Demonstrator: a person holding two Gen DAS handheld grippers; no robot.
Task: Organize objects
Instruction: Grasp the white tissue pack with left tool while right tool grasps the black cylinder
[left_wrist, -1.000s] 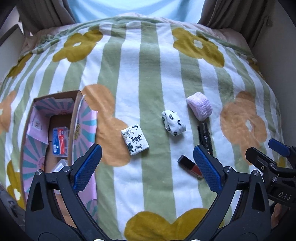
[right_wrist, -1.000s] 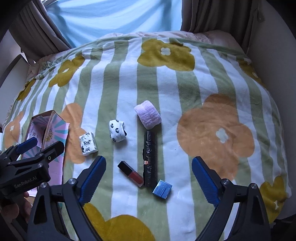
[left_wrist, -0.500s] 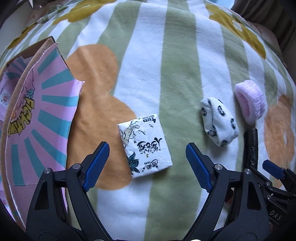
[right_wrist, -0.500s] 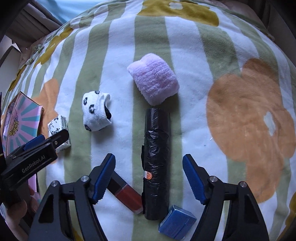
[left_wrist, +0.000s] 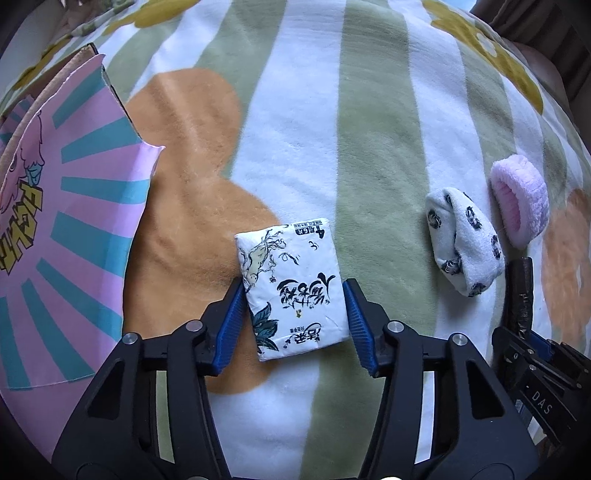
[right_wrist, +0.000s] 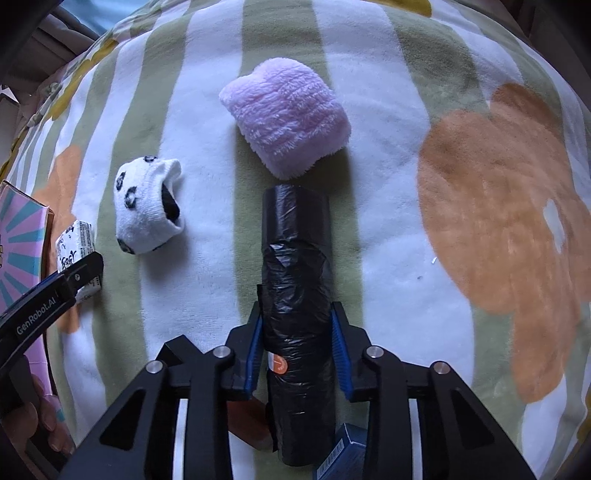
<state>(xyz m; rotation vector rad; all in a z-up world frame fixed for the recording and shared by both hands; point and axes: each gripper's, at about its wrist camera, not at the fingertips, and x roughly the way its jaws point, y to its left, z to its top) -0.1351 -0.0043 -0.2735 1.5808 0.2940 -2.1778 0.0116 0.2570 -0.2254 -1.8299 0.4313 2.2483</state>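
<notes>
Left wrist: left gripper (left_wrist: 293, 325) pinching tissue pack (left_wrist: 291, 286) flat on striped blanket (left_wrist: 369, 147); box flap (left_wrist: 62, 236) off to left. Right wrist: right gripper (right_wrist: 297, 350) clamped on black bag roll (right_wrist: 297, 295); pink sock (right_wrist: 288, 118) touching roll's far end, panda sock (right_wrist: 147, 206) ahead-left.

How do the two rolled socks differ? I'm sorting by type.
The pink sock is plain fluffy pink; the panda sock is white with black prints. The pink sock looks bulkier than the panda sock. The pink sock's end touches the black bag roll; the panda sock lies apart. Both are rolled bundles on the blanket, ungripped.
</notes>
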